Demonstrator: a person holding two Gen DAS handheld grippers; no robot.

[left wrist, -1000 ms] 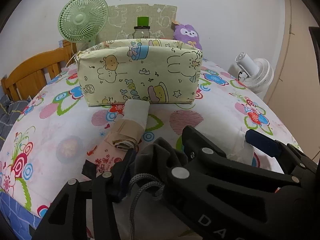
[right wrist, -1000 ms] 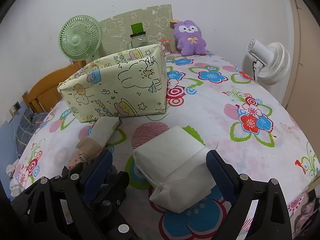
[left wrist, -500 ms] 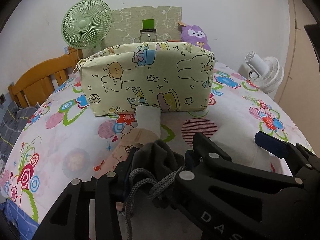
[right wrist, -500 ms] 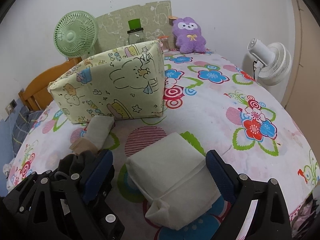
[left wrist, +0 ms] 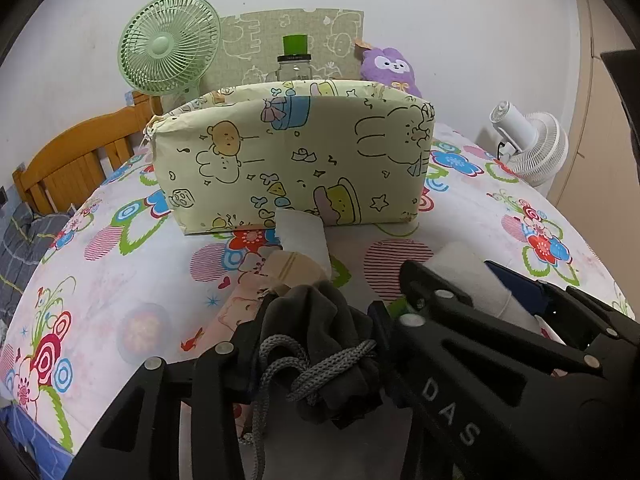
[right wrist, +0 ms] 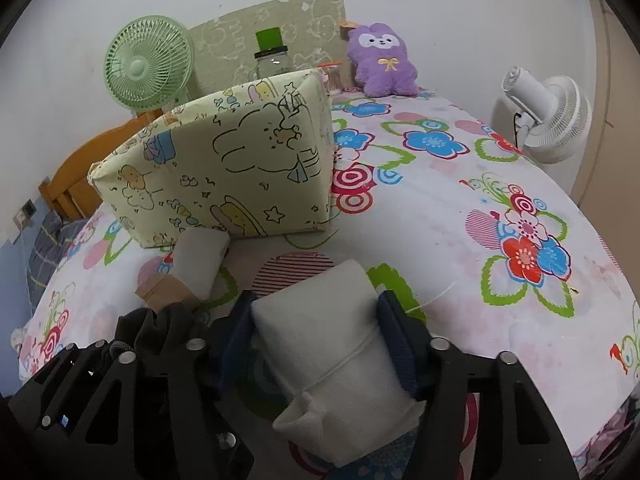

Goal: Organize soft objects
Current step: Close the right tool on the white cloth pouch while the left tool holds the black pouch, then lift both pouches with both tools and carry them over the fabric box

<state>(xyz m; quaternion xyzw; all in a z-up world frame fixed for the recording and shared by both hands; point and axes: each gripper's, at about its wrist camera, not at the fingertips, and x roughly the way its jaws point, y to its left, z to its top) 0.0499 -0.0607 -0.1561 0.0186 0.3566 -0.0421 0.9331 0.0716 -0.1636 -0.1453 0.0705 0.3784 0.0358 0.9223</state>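
Observation:
My left gripper is shut on a dark grey drawstring pouch and holds it above the flowered bedsheet. My right gripper is shut on a folded white cloth bundle, its blue pads pressing both sides. A pale yellow cartoon-print fabric bin stands ahead in the middle of the bed; it also shows in the right wrist view. A rolled white cloth and a folded beige cloth lie in front of the bin.
A green fan, a glass jar with a green lid and a purple plush toy stand behind the bin by the wall. A white fan is at the bed's right edge. A wooden headboard is at left.
My right gripper's jaws have closed on the white cloth bundle. My left gripper has lifted the dark pouch and both grippers have moved closer to the bin.

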